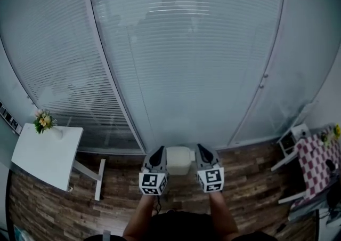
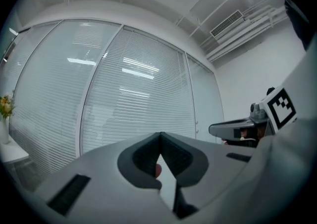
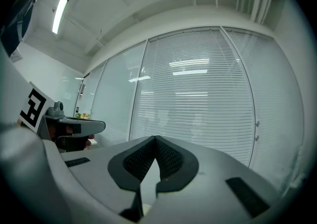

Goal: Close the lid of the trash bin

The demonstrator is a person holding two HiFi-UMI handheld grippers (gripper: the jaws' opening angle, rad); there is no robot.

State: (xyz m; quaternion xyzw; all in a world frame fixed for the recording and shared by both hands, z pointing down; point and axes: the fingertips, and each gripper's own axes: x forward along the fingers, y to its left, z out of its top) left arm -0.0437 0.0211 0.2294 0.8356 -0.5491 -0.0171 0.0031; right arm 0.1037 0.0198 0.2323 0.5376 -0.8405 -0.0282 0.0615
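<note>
A white trash bin point(image 1: 178, 160) stands on the wood floor against the glass wall, seen from above in the head view; how its lid stands I cannot tell. My left gripper point(image 1: 157, 153) and right gripper point(image 1: 202, 151) are held level side by side, above and to either side of the bin, both pointing at the wall. In the left gripper view the left gripper point(image 2: 159, 137) has its jaws together with nothing between them. The right gripper point(image 3: 156, 140) is likewise shut and empty. The bin is hidden in both gripper views.
A glass wall with white blinds point(image 1: 181, 58) fills the space ahead, with a door handle point(image 1: 262, 81) at the right. A white table point(image 1: 45, 155) with flowers point(image 1: 42, 121) stands at the left. A checkered table point(image 1: 318, 164) and a small white stand point(image 1: 292, 137) are at the right.
</note>
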